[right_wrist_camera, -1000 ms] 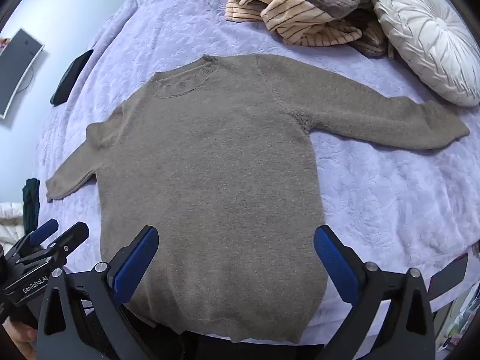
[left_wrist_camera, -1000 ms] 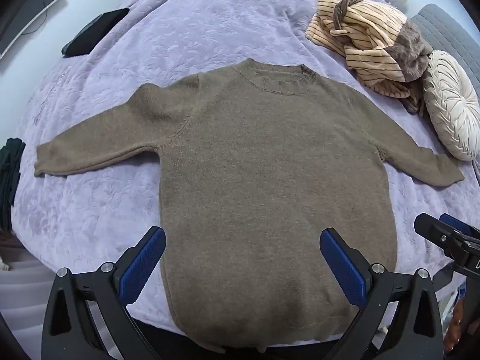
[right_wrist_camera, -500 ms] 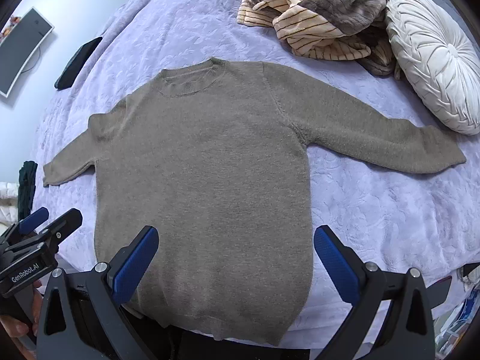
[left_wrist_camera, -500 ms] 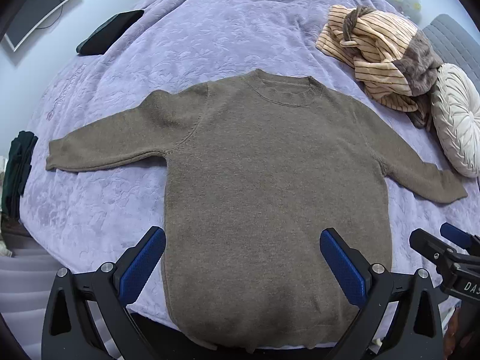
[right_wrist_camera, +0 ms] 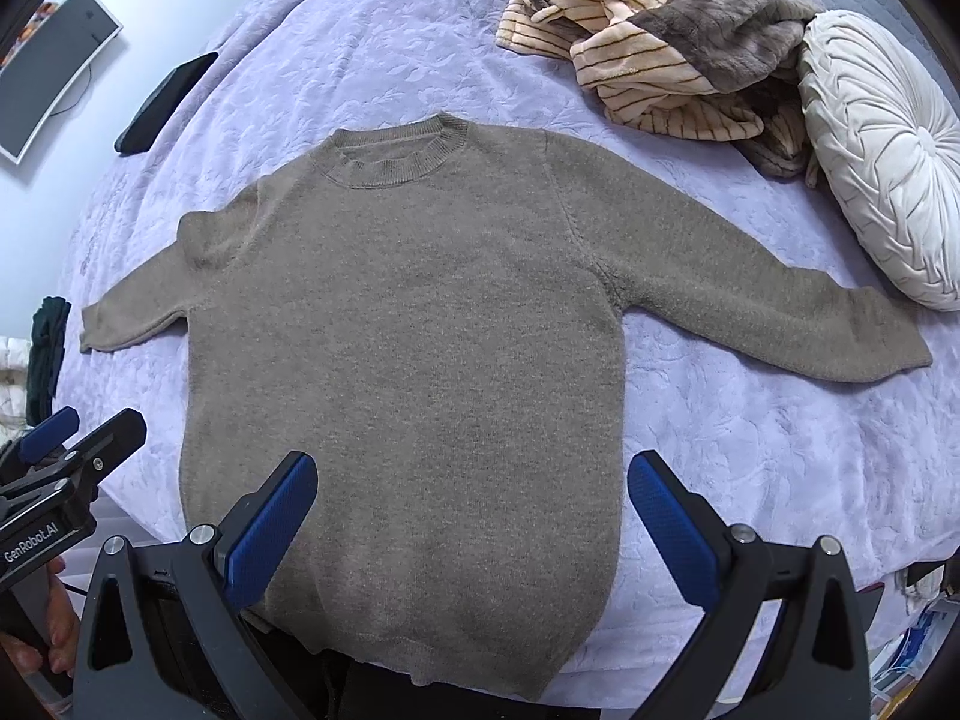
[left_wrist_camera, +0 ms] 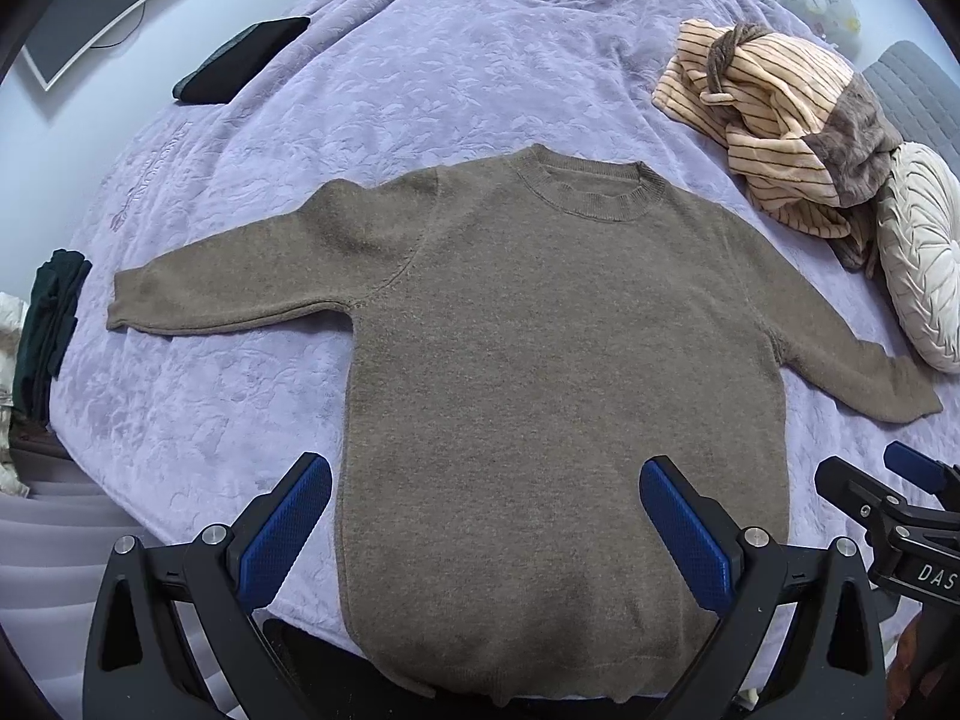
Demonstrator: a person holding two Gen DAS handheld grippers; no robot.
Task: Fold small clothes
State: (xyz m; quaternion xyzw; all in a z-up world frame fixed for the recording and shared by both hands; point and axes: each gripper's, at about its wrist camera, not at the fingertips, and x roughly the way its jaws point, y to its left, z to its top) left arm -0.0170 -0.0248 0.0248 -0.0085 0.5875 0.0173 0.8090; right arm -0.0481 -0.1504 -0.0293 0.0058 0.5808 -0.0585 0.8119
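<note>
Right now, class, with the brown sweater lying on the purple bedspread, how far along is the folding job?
Done: the brown sweater lies flat, front up, on the purple bedspread, both sleeves spread out. In hand: nothing; the left gripper and right gripper hang open above the hem, neither gripping cloth. Left: every fold, since sleeves and body are unfolded. The striped garment by the round cushion sits crumpled.

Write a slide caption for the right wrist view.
Open right gripper above a brown sweater spread flat on a lilac bedspread.
</note>
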